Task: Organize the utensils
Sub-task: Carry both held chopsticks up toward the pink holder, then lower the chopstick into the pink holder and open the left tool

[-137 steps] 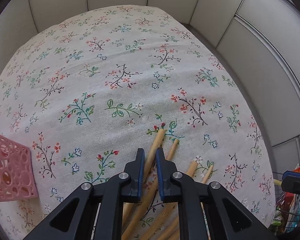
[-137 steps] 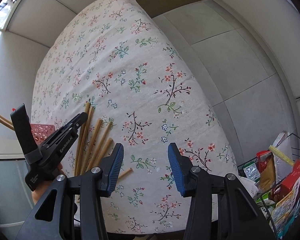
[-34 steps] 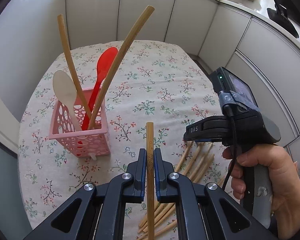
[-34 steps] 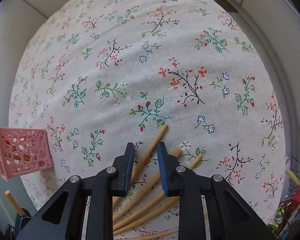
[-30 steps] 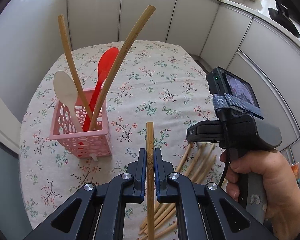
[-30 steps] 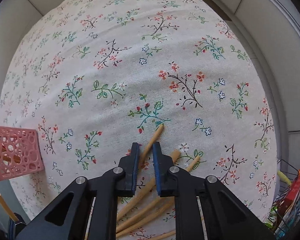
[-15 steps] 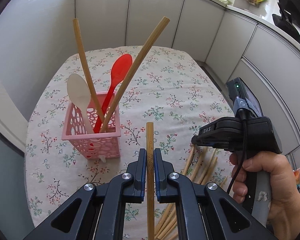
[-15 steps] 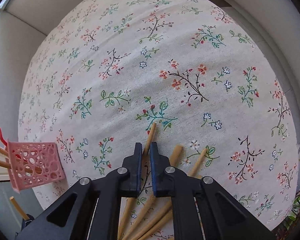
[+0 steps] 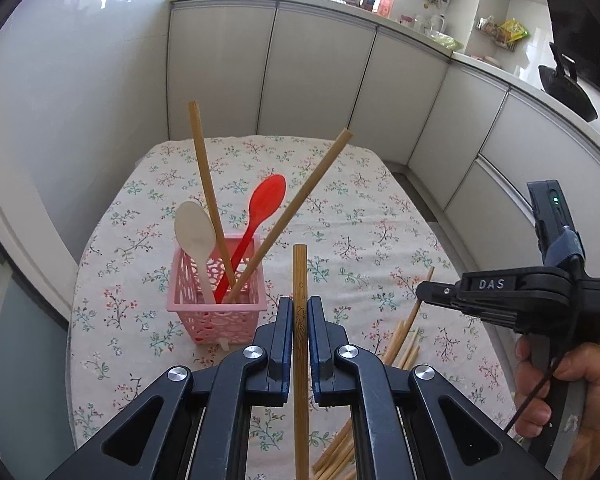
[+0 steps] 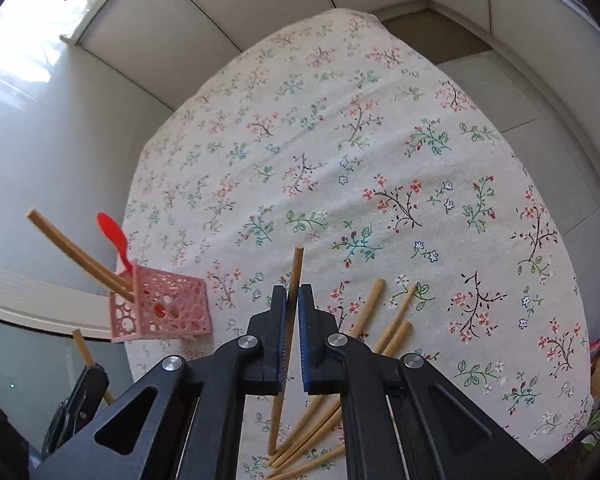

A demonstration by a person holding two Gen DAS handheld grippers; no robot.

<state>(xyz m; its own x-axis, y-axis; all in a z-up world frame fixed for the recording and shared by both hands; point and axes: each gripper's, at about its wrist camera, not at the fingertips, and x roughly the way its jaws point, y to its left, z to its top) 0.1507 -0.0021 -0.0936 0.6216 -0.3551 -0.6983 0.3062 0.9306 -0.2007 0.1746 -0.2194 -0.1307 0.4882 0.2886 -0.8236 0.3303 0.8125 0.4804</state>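
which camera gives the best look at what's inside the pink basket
The left wrist view: the pink basket faces it, showing a white spoon, red spoon and two chopsticks. The right wrist view catches it sideways at the frame's left, contents mostly cropped.

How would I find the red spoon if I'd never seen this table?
Find the flowery tablecloth, then the pink holey plastic basket standing on it. The red plastic spoon sticks up inside, beside a white spoon and two bamboo chopsticks; nothing else there is red.
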